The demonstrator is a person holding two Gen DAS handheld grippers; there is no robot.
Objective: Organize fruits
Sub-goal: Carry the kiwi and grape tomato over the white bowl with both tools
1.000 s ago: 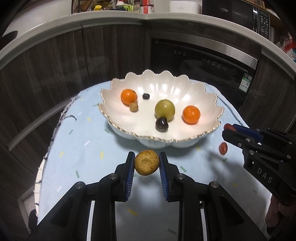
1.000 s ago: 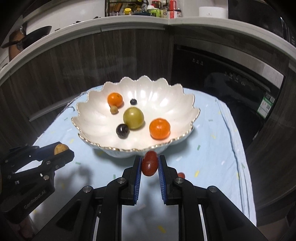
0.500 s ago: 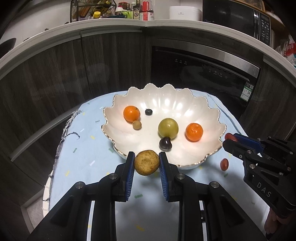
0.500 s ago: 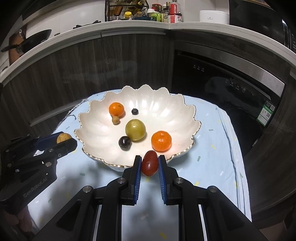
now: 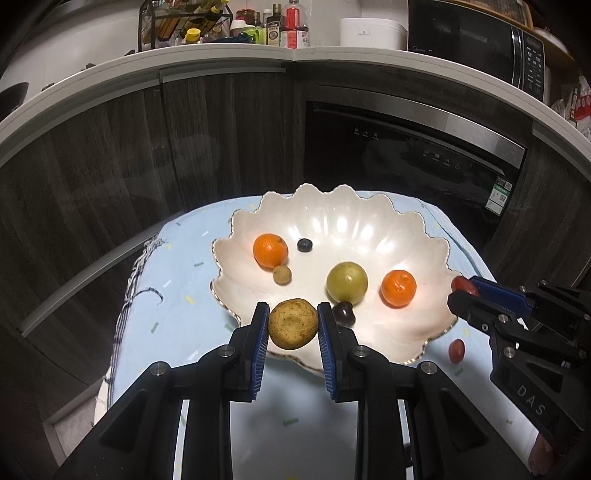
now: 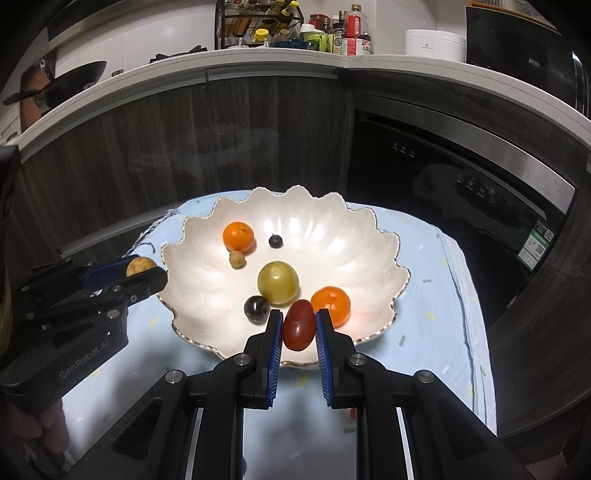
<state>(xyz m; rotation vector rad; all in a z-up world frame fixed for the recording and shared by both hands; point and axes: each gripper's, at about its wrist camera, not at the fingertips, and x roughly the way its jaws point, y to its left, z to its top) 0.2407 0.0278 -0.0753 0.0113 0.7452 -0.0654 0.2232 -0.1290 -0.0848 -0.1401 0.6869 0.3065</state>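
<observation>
Looking into a home kitchen: white countertop [image 5: 295,55] curving above dark wood-grain cabinet doors [image 5: 221,147], built-in black appliance with control panel [image 5: 406,155] sitting beneath it. Standing on the counter: bottles and jars of condiments [image 6: 332,37], wire spice rack [image 6: 258,22], white rice cooker [image 6: 434,44], microwave [image 5: 480,48]. Wok [image 6: 74,83] resting at far left.

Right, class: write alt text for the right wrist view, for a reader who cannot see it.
The right gripper grips a dark red oval fruit at the near rim of a white scalloped bowl on a pale blue cloth. Inside lie two oranges, a green fruit, a dark plum, a small brown fruit and a small dark berry. At left, the left gripper holds a brownish fruit.
</observation>
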